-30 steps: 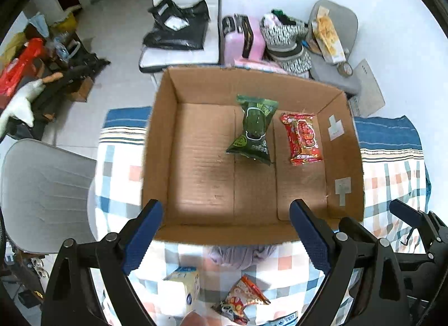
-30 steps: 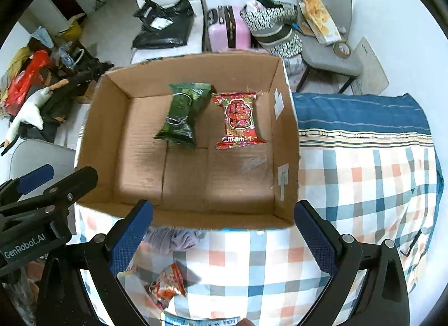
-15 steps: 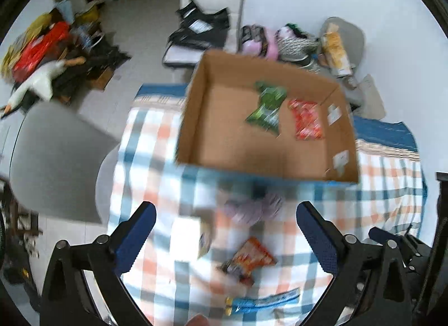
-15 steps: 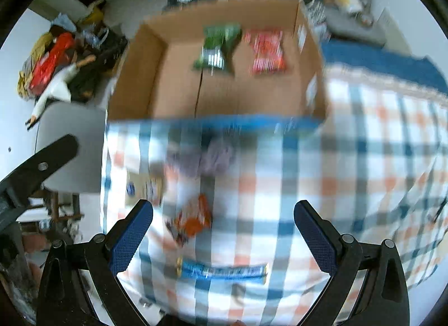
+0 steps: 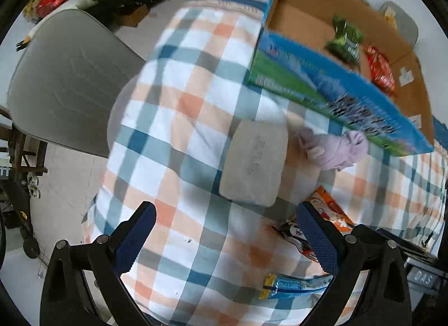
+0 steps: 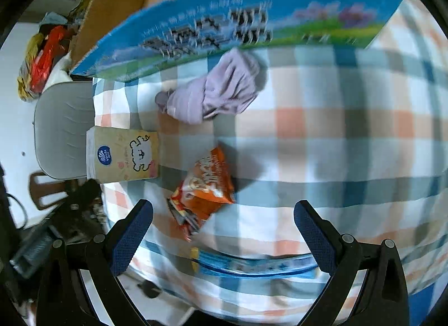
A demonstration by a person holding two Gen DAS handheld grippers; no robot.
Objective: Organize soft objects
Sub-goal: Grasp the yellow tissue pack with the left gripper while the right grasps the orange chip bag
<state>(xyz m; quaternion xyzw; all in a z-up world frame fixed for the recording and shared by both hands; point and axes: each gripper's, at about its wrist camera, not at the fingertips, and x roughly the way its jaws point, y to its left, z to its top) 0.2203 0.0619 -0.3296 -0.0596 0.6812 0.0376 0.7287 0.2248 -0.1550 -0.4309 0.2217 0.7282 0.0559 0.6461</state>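
I have both sets of tongs spread wide and empty over the checked cloth on the desk [image 5: 196, 107], the left tongs [image 5: 229, 237] and the right tongs [image 6: 222, 232] each hanging above the loose things with nothing between their pads.

The cardboard box [image 5: 296, 17] sits at the far side of the desk, and a green packet [image 5: 345, 40] and a red packet [image 5: 380, 69] already lie on its floor. Four soft things are outside it: a lilac cloth [image 6: 215, 89] bunched against the box's printed wall, a tissue pack [image 6: 123, 155] at the desk's edge beside the grey chair [image 5: 64, 79], an orange snack bag [image 6: 205, 191] just ahead of the right tongs, and a blue wrapper [image 6: 252, 265] nearest me.

My guess is the orange bag comes next. It is puffy and slick — if I close on its crimped end it may slide out, and if I squeeze its middle hard I could crush what is inside. Both views are smeared, so my aim is doubtful. The tissue pack worries me too: a careless nudge from the left tongs could tip it off the desk's edge. The cloth may snag the tablecloth as it lifts.
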